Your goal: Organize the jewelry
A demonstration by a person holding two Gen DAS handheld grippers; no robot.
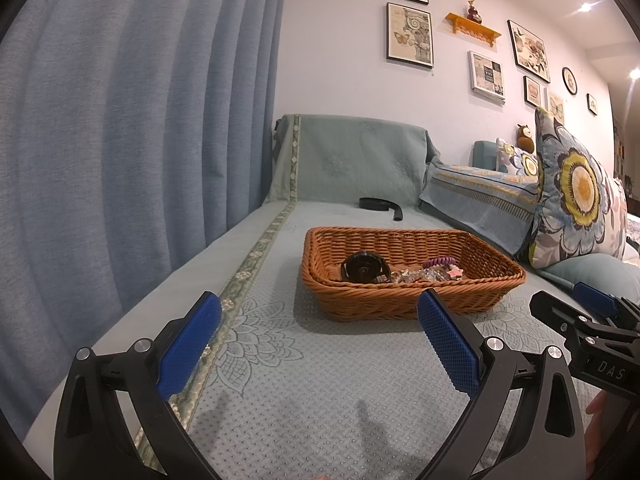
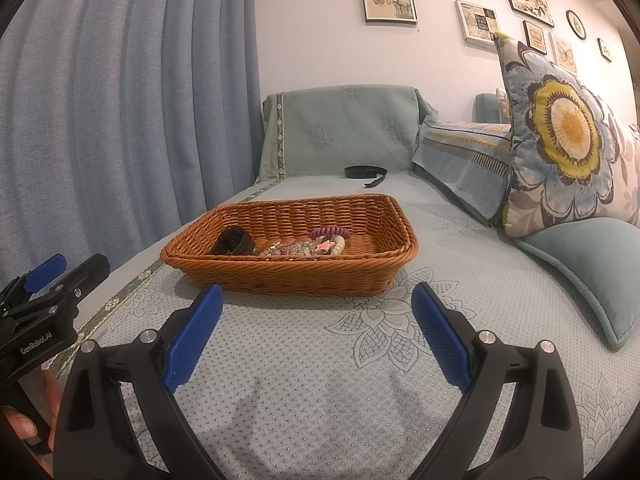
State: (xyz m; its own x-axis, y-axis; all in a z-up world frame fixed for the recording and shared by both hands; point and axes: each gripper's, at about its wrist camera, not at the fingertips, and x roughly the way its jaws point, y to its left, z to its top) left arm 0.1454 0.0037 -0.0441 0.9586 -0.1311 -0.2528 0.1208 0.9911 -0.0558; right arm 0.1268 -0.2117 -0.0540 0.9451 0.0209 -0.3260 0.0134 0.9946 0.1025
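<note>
1. Basket (image 1: 412, 280), frame centre, on sofa (image 1: 280, 380); long axis crosswise.
2. Jewelry (image 2: 296, 245) heaped at basket's near side.
3. Left tool (image 1: 320, 316): wide, empty, basket straight ahead.
4. Right tool (image 2: 316, 304): wide, empty, seemingly nearer the basket.

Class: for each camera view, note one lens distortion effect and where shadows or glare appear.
Left wrist view: curtain folds bow outward, ceiling lights flare, and the left tool casts soft shadows on the sofa cover. Right wrist view: dark corners, a shadow under the basket, and sharp right tool pads.
</note>
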